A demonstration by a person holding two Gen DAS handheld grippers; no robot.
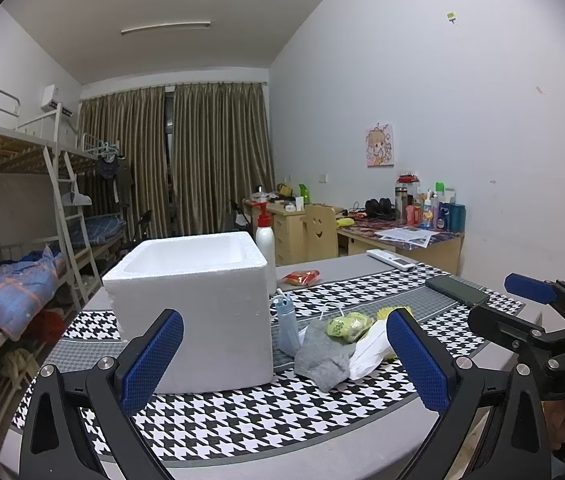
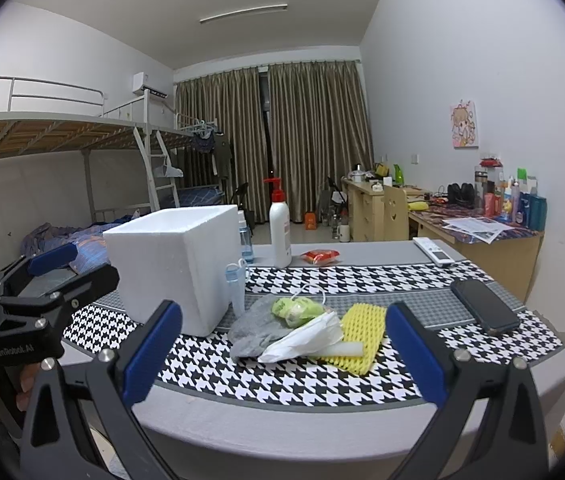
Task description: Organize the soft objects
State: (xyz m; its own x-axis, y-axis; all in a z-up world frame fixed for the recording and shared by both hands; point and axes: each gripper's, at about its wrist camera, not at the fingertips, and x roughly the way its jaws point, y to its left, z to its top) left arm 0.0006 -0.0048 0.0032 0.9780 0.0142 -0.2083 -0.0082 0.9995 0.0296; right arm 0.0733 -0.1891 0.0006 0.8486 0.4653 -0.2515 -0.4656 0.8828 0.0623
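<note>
Both wrist views sit low at the near edge of the bench (image 1: pixel 322 436), facing across it toward the curtains (image 2: pixel 314 136). The left view is closer to the foam box (image 1: pixel 202 304); both share the box and the soft pile (image 2: pixel 294 332).

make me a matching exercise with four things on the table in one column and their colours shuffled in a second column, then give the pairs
Things:
1. foam box
2. sock
3. foam net sleeve
4. phone

Colours:
A. yellow
B. dark, nearly black
C. white
D. grey

Pairs: 1-C, 2-D, 3-A, 4-B
</note>
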